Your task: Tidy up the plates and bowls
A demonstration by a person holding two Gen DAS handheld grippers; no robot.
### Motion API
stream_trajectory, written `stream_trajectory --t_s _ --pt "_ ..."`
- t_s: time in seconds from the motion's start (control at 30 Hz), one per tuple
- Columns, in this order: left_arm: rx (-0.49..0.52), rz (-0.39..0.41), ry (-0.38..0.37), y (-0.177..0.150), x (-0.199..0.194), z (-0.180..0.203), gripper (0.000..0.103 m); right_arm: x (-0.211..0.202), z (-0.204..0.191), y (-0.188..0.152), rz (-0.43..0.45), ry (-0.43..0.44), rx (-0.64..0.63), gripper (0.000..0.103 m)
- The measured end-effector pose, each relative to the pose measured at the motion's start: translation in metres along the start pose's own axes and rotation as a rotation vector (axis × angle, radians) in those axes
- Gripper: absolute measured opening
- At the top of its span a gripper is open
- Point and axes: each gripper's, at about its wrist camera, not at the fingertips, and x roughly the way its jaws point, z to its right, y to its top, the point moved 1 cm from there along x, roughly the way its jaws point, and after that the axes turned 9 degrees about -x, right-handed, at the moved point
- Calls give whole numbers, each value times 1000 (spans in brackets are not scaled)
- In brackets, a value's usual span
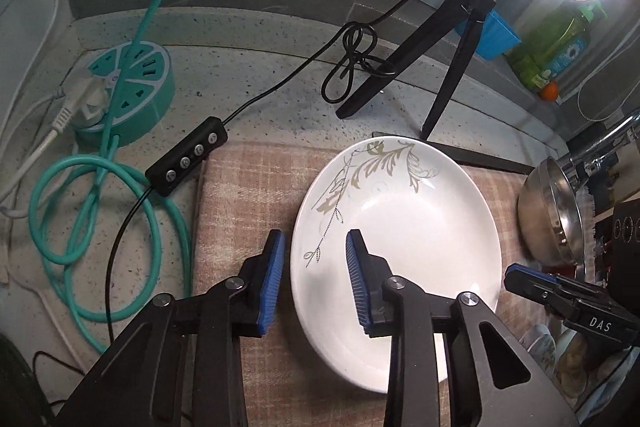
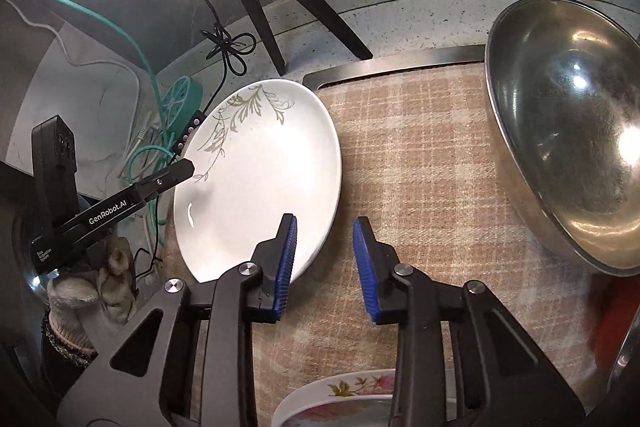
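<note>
White plate with a grey leaf pattern is lying flat on the checked cloth, left part of the mat, well apart from the steel bowl on the right. A flowered bowl is sitting at the near edge of the cloth.

Left gripper is straddling the plate's left rim — one blue pad outside on the cloth, the other over the plate's inner slope. Jaws are standing partly apart; no pad looks to be pressing the rim yet. Right gripper is doing the same at the plate's right rim, jaws apart, nothing clamped.

Handling judgement: glazed ceramic — stiff, fairly heavy, slick, and chipping or breaking if dropped. The rim is the only hold on offer; a pad needs to be getting under the lip, and the ribbed pads should be helping against slip. Two opposite rim holds look the safer way of lifting it level.
</note>
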Motion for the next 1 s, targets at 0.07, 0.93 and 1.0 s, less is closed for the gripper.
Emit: stream_trajectory --t_s 0.07,0.93,1.0 --pt "7 -5 8 1 4 1 26 5 0 1 -16 0 1 23" --pt "21 -12 1 -9 -3 4 14 16 -5 -6 -64 -21 -34 10" --pt "20 -4 -3 -13 -9 5 14 12 -7 -9 -61 -20 -35 10"
